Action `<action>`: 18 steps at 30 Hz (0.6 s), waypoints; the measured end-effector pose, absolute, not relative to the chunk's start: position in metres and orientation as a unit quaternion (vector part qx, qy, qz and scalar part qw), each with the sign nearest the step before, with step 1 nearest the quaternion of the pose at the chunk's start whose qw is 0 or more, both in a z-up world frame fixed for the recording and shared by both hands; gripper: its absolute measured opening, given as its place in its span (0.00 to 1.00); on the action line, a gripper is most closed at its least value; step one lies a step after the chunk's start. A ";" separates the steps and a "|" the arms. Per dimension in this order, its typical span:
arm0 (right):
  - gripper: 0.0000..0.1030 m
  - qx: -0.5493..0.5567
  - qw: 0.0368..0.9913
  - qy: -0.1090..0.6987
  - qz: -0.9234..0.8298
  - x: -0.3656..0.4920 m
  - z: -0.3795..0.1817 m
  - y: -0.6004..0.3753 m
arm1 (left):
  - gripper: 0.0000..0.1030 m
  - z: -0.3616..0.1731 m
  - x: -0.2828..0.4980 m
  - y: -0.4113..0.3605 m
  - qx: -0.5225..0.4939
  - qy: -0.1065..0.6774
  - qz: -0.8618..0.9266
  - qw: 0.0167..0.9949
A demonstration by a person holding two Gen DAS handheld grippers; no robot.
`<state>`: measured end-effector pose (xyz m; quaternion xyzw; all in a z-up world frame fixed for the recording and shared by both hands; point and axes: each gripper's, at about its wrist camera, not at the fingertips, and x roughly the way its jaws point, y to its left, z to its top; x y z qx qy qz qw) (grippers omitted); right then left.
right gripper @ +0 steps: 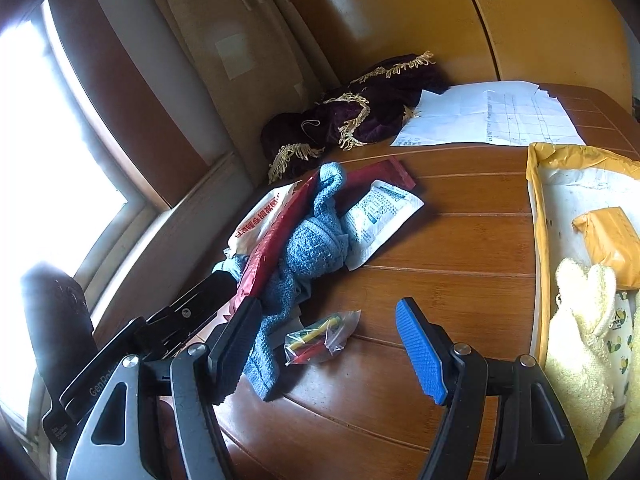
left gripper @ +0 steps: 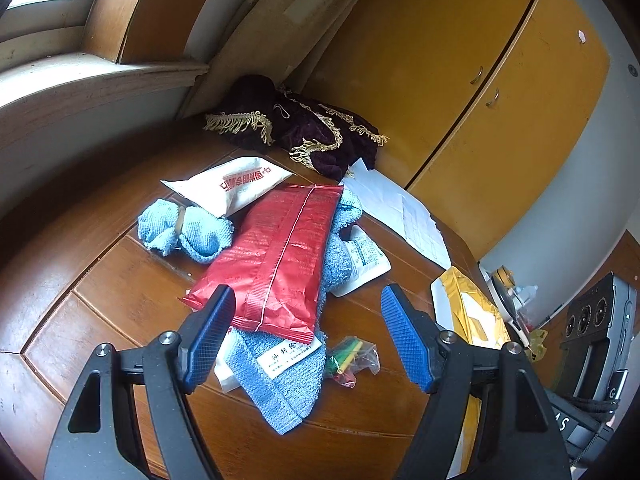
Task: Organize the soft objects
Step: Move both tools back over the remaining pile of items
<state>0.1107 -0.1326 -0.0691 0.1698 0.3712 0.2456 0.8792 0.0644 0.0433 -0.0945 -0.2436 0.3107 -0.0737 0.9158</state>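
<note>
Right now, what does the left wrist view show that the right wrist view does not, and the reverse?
Only the left wrist view shows the rolled blue cloth tied with a band, beside the white packet. Only the right wrist view shows the cream towel in the yellow bag. Both show the red packet, the blue towel under it, the bag of coloured sticks and the purple fringed cloth. Both tools are open.
</note>
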 end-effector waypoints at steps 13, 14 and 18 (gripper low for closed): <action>0.70 0.174 0.877 0.374 0.245 0.111 -0.071 -0.132 | 0.73 -0.095 0.066 0.043 -0.243 0.312 -0.074 0.915; 0.70 0.174 0.877 0.375 0.245 0.111 -0.071 -0.132 | 0.73 -0.095 0.066 0.044 -0.243 0.313 -0.075 0.915; 0.70 0.174 0.877 0.373 0.246 0.111 -0.071 -0.132 | 0.73 -0.095 0.066 0.043 -0.244 0.314 -0.076 0.914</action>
